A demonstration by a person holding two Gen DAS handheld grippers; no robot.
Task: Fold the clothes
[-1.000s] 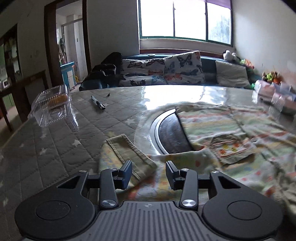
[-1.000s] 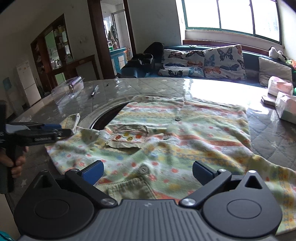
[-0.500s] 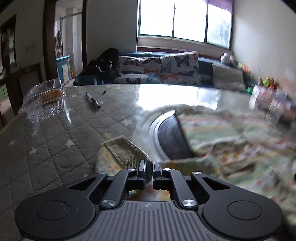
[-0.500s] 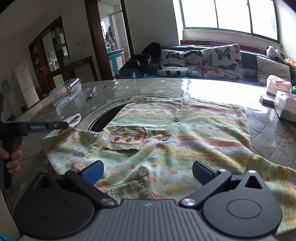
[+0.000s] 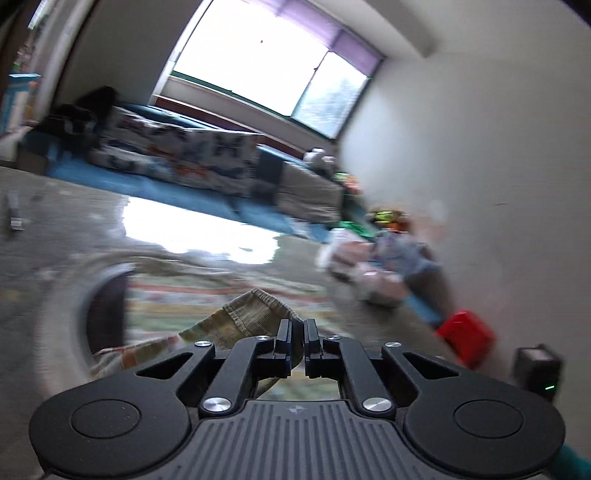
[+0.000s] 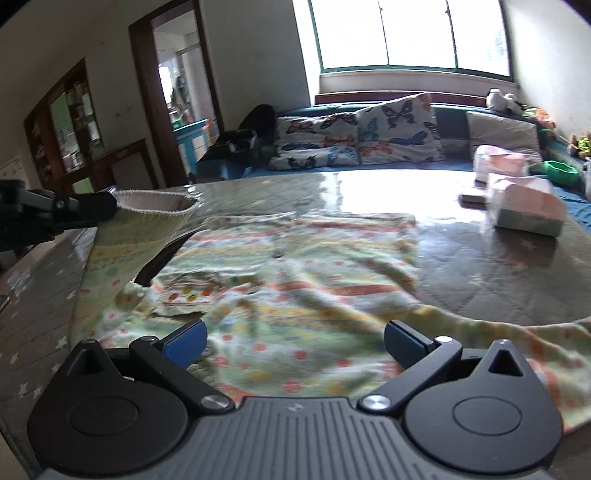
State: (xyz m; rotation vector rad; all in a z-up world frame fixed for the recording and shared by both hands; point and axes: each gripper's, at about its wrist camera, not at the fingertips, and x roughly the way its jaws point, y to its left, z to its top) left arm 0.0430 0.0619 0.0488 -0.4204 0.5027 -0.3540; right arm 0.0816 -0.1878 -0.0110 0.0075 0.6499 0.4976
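Left tool clamped on sleeve cuff, cuff held clear of the counter at the shirt's left edge. Shirt spread flat, body lying to the right of the raised cuff, long axis running away toward the window. Fold direction likely rightward across the body, sleeve over chest pocket. Right tool wide open, empty, hovering over the near hem. Glossy quilted counter; tissue packs far right, sofa behind.
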